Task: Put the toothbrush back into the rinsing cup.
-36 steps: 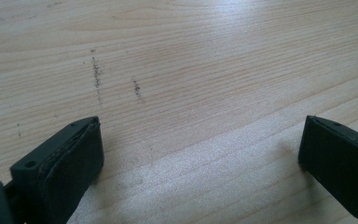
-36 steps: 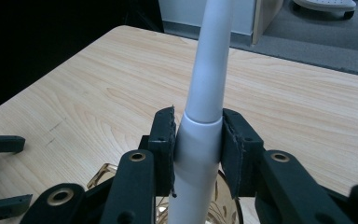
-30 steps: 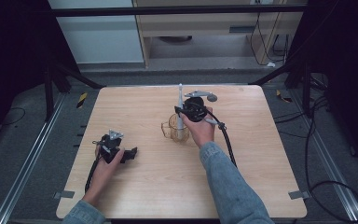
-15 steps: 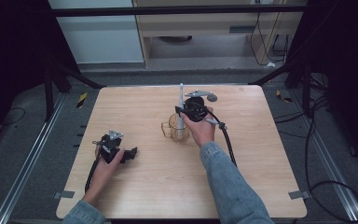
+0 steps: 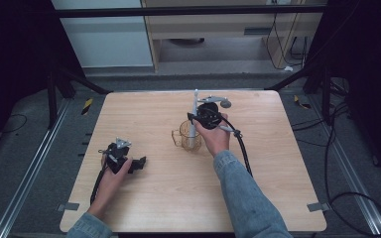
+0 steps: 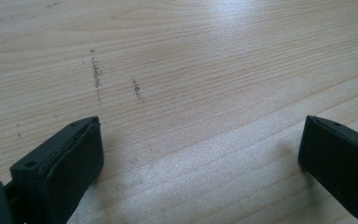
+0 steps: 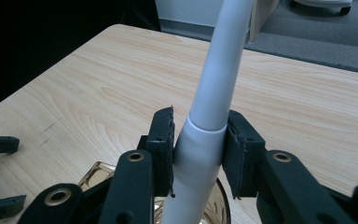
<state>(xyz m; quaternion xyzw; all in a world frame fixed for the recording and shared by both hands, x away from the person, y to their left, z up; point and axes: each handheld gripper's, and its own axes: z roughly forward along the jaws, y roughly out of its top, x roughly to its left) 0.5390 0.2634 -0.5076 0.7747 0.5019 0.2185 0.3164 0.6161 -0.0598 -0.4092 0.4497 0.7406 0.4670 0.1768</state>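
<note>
Right tool pinched a long white plastic rod-shaped utensil just above its thicker lower section, both black pads pressed on its sides. The utensil stood near upright, long axis vertical with a slight lean, lower end down inside a small amber glass mug with a handle directly under the tool. The mug sat near the middle of the light wooden worktop, handle toward the person's left. The right hand was clearly the nearer one, so any lift or stir would probably run along that vertical axis. Left tool lay low over bare worktop at the left, jaws spread wide, nothing between them, well apart from the mug. Against the earlier frames nothing visibly differed: both tools, mug and utensil sat in the same places.
</note>
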